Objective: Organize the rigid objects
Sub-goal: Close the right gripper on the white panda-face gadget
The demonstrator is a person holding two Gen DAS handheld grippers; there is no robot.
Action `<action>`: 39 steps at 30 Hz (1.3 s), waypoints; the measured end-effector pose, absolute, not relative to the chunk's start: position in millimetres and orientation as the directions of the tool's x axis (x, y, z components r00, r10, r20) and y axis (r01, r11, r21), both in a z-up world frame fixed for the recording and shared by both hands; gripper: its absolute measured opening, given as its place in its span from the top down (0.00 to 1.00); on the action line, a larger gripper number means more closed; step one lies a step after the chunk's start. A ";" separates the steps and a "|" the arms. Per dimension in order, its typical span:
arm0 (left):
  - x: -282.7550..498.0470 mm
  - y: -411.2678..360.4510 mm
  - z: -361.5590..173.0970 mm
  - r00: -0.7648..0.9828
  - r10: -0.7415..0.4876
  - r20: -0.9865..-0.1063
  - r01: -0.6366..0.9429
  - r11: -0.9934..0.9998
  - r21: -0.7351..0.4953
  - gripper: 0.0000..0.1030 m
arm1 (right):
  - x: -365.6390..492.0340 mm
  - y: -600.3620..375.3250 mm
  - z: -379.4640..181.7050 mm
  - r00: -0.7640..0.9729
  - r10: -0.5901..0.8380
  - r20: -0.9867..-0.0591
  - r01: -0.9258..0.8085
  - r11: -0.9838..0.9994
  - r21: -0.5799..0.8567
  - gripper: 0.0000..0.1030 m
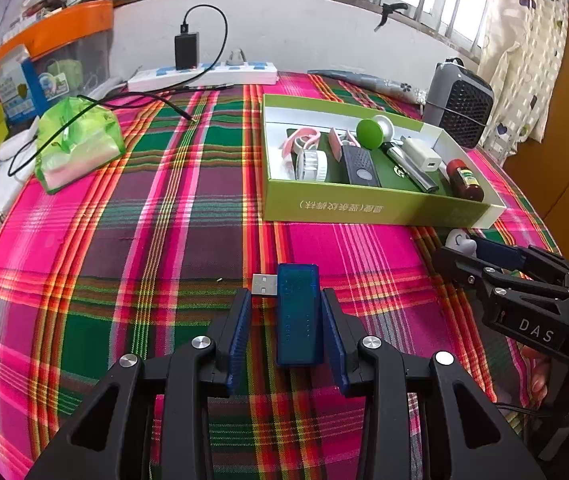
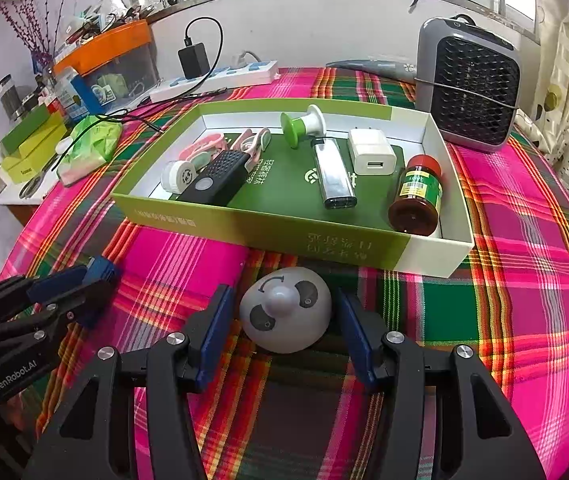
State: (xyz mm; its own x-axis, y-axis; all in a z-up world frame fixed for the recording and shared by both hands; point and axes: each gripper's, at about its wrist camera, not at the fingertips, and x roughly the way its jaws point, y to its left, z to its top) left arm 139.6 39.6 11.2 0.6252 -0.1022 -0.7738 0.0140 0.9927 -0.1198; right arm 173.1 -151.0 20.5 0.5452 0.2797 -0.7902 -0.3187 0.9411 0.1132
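Note:
A blue USB tester [image 1: 298,314] lies on the plaid cloth between the fingers of my left gripper [image 1: 287,334], which is open with gaps on both sides. It also shows in the right wrist view [image 2: 102,270]. A white egg-shaped panda toy [image 2: 286,314] lies between the fingers of my right gripper [image 2: 284,330], also open and not touching it. The toy peeks out in the left wrist view [image 1: 460,242]. The green box [image 2: 268,236] just beyond holds several items: a brown jar [image 2: 418,196], a white charger [image 2: 372,152], a silver stick [image 2: 334,178], a black remote [image 2: 214,178].
A grey fan heater [image 2: 468,84] stands at the back right. A power strip [image 1: 204,74] with a black adapter lies along the wall. A green tissue pack [image 1: 78,146] and boxes [image 2: 32,144] sit at the left. The table edge curves near both sides.

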 end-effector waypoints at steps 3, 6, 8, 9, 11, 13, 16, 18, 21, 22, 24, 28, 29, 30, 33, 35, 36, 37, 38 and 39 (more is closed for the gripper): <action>139.5 39.1 10.9 0.625 -0.103 -0.774 0.014 0.993 -0.121 0.68 | 172.8 -151.1 20.2 0.548 0.274 -0.791 -0.320 0.942 0.105 0.48; 139.4 39.2 10.6 0.625 -0.100 -0.774 0.014 0.993 -0.117 0.68 | 171.9 -149.3 19.9 0.551 0.259 -0.793 -0.323 0.943 0.083 0.48; 139.3 38.7 11.2 0.626 -0.097 -0.774 0.014 0.994 -0.113 0.68 | 171.5 -147.7 19.6 0.555 0.241 -0.796 -0.320 0.945 0.063 0.48; 139.3 38.3 11.0 0.627 -0.094 -0.774 0.014 0.994 -0.109 0.68 | 171.2 -146.8 19.6 0.556 0.233 -0.798 -0.320 0.946 0.054 0.48; 139.5 37.9 11.2 0.627 -0.092 -0.774 0.014 0.994 -0.107 0.68 | 170.5 -144.9 19.2 0.560 0.214 -0.801 -0.319 0.947 0.030 0.48; 139.7 36.7 11.2 0.627 -0.084 -0.774 0.014 0.995 -0.097 0.68 | 169.9 -143.5 18.8 0.562 0.202 -0.802 -0.320 0.947 0.015 0.48; 140.4 33.7 11.0 0.627 -0.067 -0.776 0.014 0.997 -0.075 0.68 | 170.6 -144.7 18.7 0.563 0.204 -0.801 -0.319 0.948 0.017 0.48; 140.5 32.3 11.0 0.628 -0.059 -0.776 0.015 0.998 -0.064 0.68 | 170.3 -144.6 18.6 0.562 0.205 -0.801 -0.319 0.947 0.018 0.48; 140.1 32.4 10.7 0.628 -0.060 -0.776 0.014 0.998 -0.065 0.67 | 169.5 -144.6 18.7 0.563 0.205 -0.801 -0.322 0.946 0.015 0.48; 140.4 32.3 10.7 0.628 -0.061 -0.775 0.014 0.998 -0.067 0.67 | 169.8 -145.0 18.6 0.563 0.207 -0.800 -0.322 0.947 0.018 0.48; 140.2 31.6 10.7 0.629 -0.058 -0.776 0.015 0.998 -0.063 0.68 | 169.1 -145.3 19.0 0.563 0.209 -0.800 -0.320 0.947 0.023 0.49; 139.9 32.1 10.6 0.629 -0.057 -0.776 0.015 0.998 -0.061 0.67 | 168.6 -147.2 19.4 0.562 0.219 -0.797 -0.320 0.947 0.035 0.51; 140.4 32.1 10.6 0.629 -0.056 -0.775 0.015 0.998 -0.061 0.67 | 168.4 -147.3 19.4 0.562 0.221 -0.797 -0.321 0.946 0.036 0.51; 139.9 32.2 10.5 0.629 -0.057 -0.775 0.015 0.998 -0.062 0.67 | 168.5 -147.5 19.4 0.562 0.221 -0.797 -0.321 0.946 0.036 0.51; 140.3 32.5 10.5 0.630 -0.062 -0.774 0.014 0.998 -0.069 0.67 | 168.2 -149.0 19.9 0.561 0.226 -0.796 -0.320 0.946 0.043 0.51; 139.9 32.8 10.9 0.630 -0.063 -0.774 0.014 0.997 -0.071 0.67 | 167.9 -149.6 20.0 0.561 0.230 -0.795 -0.321 0.946 0.048 0.51; 139.9 32.7 10.9 0.630 -0.062 -0.774 0.014 0.998 -0.069 0.68 | 167.7 -149.6 20.1 0.560 0.232 -0.795 -0.322 0.945 0.049 0.51; 139.8 33.1 10.9 0.630 -0.062 -0.774 0.013 0.998 -0.069 0.68 | 167.6 -149.3 20.1 0.559 0.235 -0.795 -0.324 0.945 0.051 0.51; 139.8 33.5 11.0 0.631 -0.063 -0.773 0.013 0.997 -0.071 0.68 | 167.4 -148.9 20.1 0.559 0.235 -0.795 -0.326 0.944 0.050 0.51; 140.0 33.8 11.1 0.631 -0.065 -0.773 0.013 0.997 -0.073 0.68 | 167.5 -148.7 20.1 0.559 0.236 -0.795 -0.326 0.944 0.050 0.51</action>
